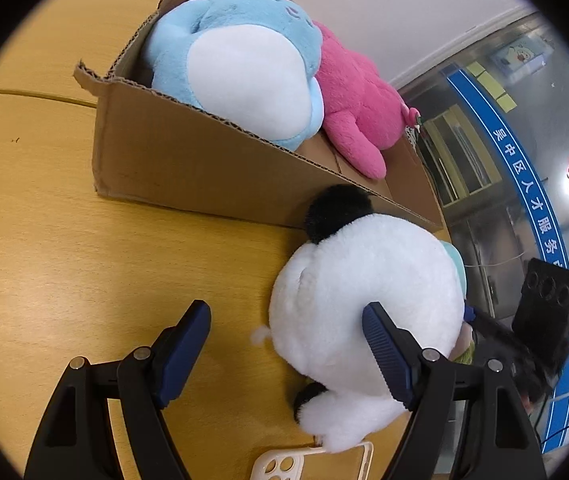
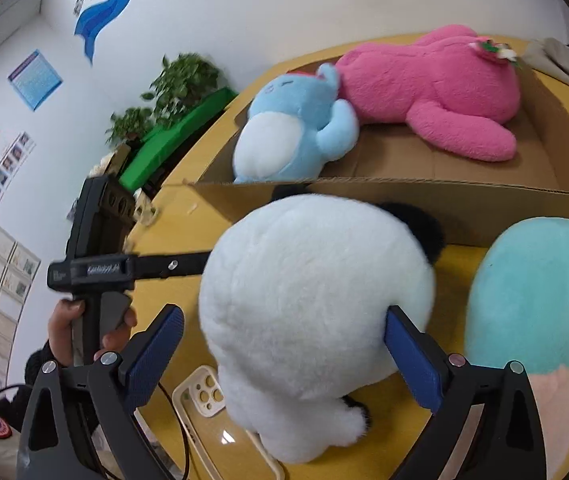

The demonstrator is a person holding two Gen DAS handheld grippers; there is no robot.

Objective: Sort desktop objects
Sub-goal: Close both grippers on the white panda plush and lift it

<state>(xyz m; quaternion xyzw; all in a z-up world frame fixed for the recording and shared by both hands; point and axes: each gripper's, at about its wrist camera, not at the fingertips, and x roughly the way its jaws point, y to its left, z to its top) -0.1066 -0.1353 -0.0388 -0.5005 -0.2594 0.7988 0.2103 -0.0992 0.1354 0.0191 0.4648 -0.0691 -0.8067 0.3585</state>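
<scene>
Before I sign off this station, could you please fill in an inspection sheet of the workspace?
Surface: yellow wooden table, no spills seen.
Job's things: blue plush and pink plush lie in the cardboard box; white plush and teal plush lie on the table outside it.
Clutter: clear phone case, partly under the white plush.
Grippers: left hand-held gripper open; right hand-held gripper open around the white plush.
Cables: one dark cable near the phone case.
Surroundings: potted plant, wall posters.

office: wall notice boards (image 2: 0,280), blue service banner (image 1: 524,184), potted plant (image 2: 176,84).
</scene>
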